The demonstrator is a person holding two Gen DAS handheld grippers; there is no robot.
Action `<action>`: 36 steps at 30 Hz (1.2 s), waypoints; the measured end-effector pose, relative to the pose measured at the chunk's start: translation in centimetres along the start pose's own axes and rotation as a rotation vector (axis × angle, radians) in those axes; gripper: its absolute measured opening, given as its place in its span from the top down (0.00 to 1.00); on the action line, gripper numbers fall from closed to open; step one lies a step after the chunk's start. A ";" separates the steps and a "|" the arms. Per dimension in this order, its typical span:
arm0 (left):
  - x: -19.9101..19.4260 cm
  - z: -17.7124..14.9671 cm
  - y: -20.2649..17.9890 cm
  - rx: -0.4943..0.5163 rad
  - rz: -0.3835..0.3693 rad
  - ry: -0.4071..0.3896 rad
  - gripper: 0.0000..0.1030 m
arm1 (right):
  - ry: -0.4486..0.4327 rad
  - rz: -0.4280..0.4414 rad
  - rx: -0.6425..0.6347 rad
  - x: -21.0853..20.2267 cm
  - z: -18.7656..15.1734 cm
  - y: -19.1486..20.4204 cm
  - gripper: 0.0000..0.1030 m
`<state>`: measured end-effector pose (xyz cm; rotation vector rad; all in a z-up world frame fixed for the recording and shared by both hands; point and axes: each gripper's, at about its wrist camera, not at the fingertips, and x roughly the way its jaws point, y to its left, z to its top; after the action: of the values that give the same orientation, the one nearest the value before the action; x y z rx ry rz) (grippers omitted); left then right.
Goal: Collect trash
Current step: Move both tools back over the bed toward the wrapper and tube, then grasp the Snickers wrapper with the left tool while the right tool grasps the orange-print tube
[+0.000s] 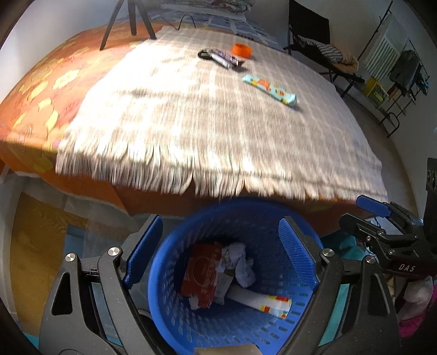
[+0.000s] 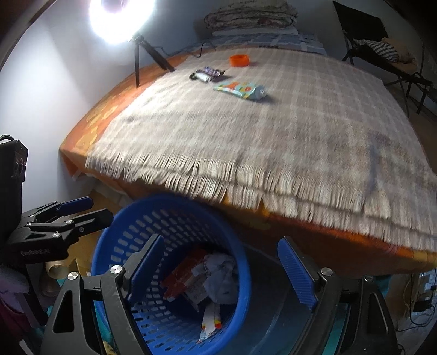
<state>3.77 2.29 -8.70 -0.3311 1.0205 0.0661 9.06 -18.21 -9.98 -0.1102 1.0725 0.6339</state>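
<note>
The left gripper (image 1: 220,254) hangs over the blue basket (image 1: 169,243), its blue pads spread wide with nothing between them, released; in its own view the basket fills the 6 o'clock part of the picture. Inside the basket lie a red and white packet (image 1: 200,275), a crumpled white paper (image 1: 241,262) just beside it towards 3 o'clock, and a white tube with coloured squares (image 1: 262,300) at about 5 o'clock on the basket floor. The right gripper (image 2: 222,270) is also released and empty; its left pad stands over the basket's mouth while its right pad stands outside the rim, towards 3 o'clock, over a dark surface. From the right wrist the left gripper shows at 9 o'clock, and from the left wrist the right gripper shows at 3 o'clock. Beyond the basket, towards 12 o'clock, a fringed checked blanket (image 2: 273,136) covers an orange bedspread (image 1: 41,90). On the blanket, well apart from the basket, lie a colourful tube (image 2: 240,89), a dark wrapper with a small pale item (image 2: 206,74) towards 11 o'clock of that tube, and an orange round tub (image 2: 239,60) farther back. A tripod (image 2: 142,57) under a bright lamp (image 2: 123,16) stands at 11 o'clock, and a black folding chair (image 2: 382,52) with striped cloth sits at 1 o'clock
</note>
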 end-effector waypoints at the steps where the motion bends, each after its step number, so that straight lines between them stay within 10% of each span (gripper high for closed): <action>1: 0.0 0.4 -0.1 0.003 0.002 -0.005 0.13 | -0.008 -0.002 -0.003 -0.1 0.4 -0.1 0.16; 13: 0.5 8.2 -0.4 0.022 -0.005 -0.073 0.13 | -0.103 0.012 -0.051 -0.4 6.8 -2.2 0.08; 36: 11.1 20.9 2.2 -0.180 -0.087 -0.003 0.14 | 0.001 -0.003 -0.207 10.2 18.2 -2.5 0.12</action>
<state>26.45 9.61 -8.63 -0.5386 0.9978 0.0805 27.90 -8.95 -10.21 -0.2912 1.0059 0.7409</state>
